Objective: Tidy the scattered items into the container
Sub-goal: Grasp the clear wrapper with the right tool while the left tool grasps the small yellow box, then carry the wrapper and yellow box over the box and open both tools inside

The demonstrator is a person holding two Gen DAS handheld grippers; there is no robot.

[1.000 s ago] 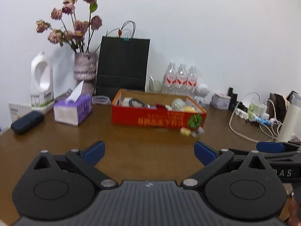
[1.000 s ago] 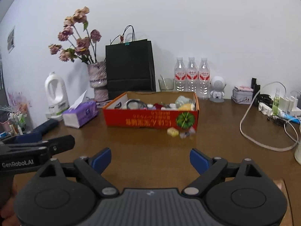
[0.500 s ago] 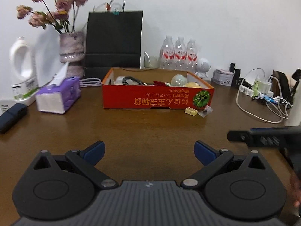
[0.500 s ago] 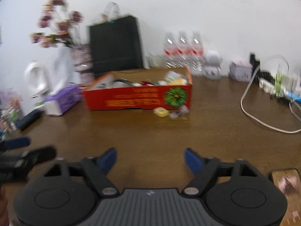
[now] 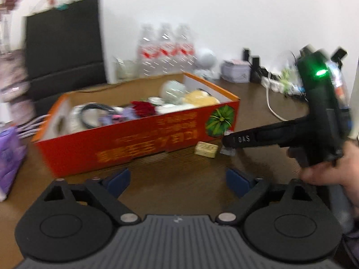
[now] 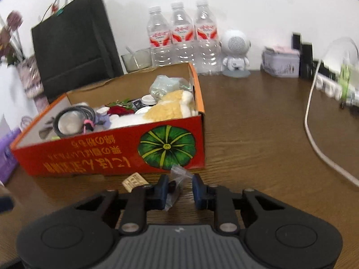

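From where I stand, the right gripper [image 6: 178, 189] is down low on the bench [image 6: 258, 139], and the small clear plastic bag [image 6: 178, 179] lies directly between its two blue fingers [image 6: 198, 190], just in front of the red cardboard box [image 6: 107, 154]. The bag's long axis runs roughly along the reach of the fingers, its top end pointing toward the box wall and its lower end back toward the gripper body. The fingers are partly closed in around it but not clamped: the left pad looks to be touching or nearly touching the bag, while a gap shows on the right side, so I judge nothing is gripped yet. Just to the left of that gripper lies the small yellowish block [image 6: 134, 181], also close to the foot of the box. The right hand is plainly the nearer one to both leftover items. In the left wrist view, which is blurred, the left gripper [image 5: 177, 179] sits further back with its fingers spread wide and empty, nothing between them but bare bench, and the block [image 5: 206, 149] shows well ahead of it beside the right tool's tip. The box itself already holds a jumble of things, including a coiled cable [image 6: 74, 117] and a fluffy yellow piece [image 6: 166, 108]. A squeeze and a short lift over the near wall seems the next call.
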